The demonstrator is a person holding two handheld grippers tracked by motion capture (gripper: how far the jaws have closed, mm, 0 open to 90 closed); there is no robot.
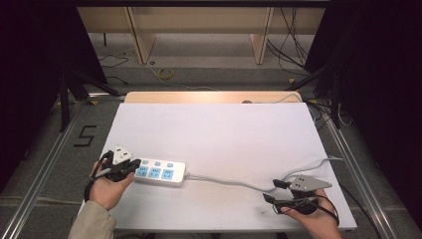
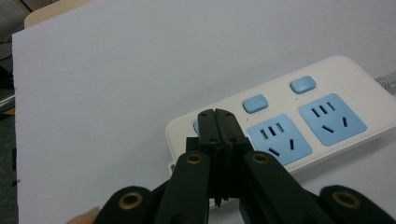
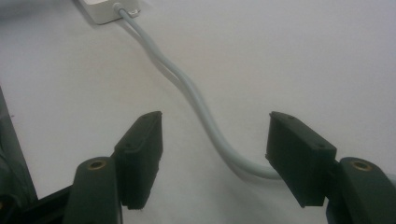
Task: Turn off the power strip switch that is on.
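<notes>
A white power strip (image 1: pixel 160 172) with blue sockets and blue buttons lies flat on the white table (image 1: pixel 214 129) at the front left. My left gripper (image 1: pixel 130 167) is shut, jaws pressed together with nothing between them, its tips over the strip's left end (image 2: pixel 218 122). In the left gripper view the strip (image 2: pixel 299 116) shows two sockets and two buttons to the right of the jaws. The strip's grey cable (image 1: pixel 229 182) runs right across the table. At the front right my right gripper (image 1: pixel 273 190) stands open, and the cable (image 3: pixel 187 86) passes between its jaws (image 3: pixel 215 128) without touching them.
The table's front edge is close under both hands. Behind the table are wooden shelf frames (image 1: pixel 199 30) and a floor with loose cables, a yellow coil (image 1: pixel 165 73) and a "5" mark (image 1: pixel 85 135). Dark stands (image 1: pixel 64 89) flank the table.
</notes>
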